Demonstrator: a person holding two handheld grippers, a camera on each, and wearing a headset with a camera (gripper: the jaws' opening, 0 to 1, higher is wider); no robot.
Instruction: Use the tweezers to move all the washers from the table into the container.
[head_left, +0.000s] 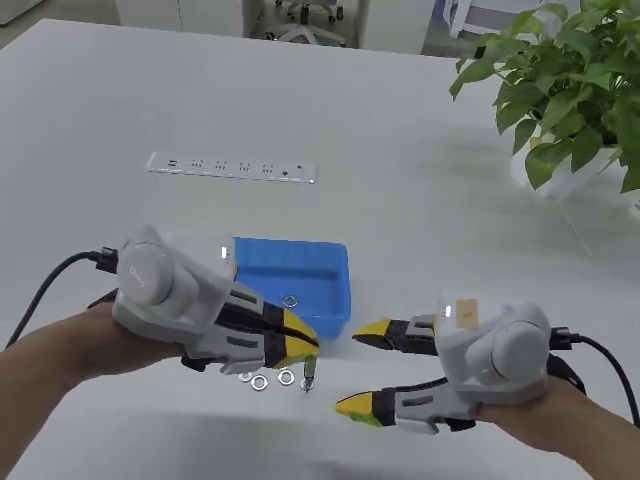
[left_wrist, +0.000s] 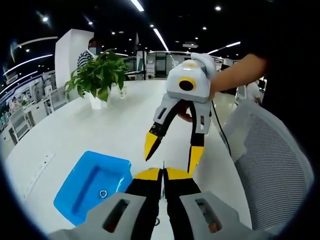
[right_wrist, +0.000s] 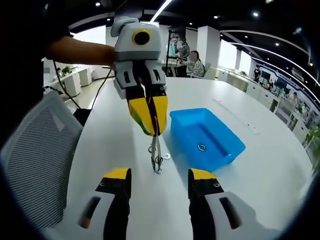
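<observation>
While your left gripper (head_left: 300, 335) pinches the tweezers (head_left: 308, 375) point-down, your right gripper (head_left: 350, 370) hangs beside it with its jaws spread wide. A few washers (head_left: 262, 381) lie on the table (head_left: 400, 200) just outside the near wall of the blue container (head_left: 335, 255), with the tweezer tips among them. One washer (head_left: 290, 301) rests inside.

Your right gripper (right_wrist: 160, 176) is holding its two yellow-tipped jaws wide apart over the white table (right_wrist: 115, 145). Your left gripper (right_wrist: 150, 125) is pinching the tweezers (right_wrist: 155, 147) tight. Their tips are pointing down at the washers (right_wrist: 159, 164) on the table. The blue container (right_wrist: 227, 152) is sitting just beside them, with one washer (right_wrist: 201, 147) lying inside.
</observation>
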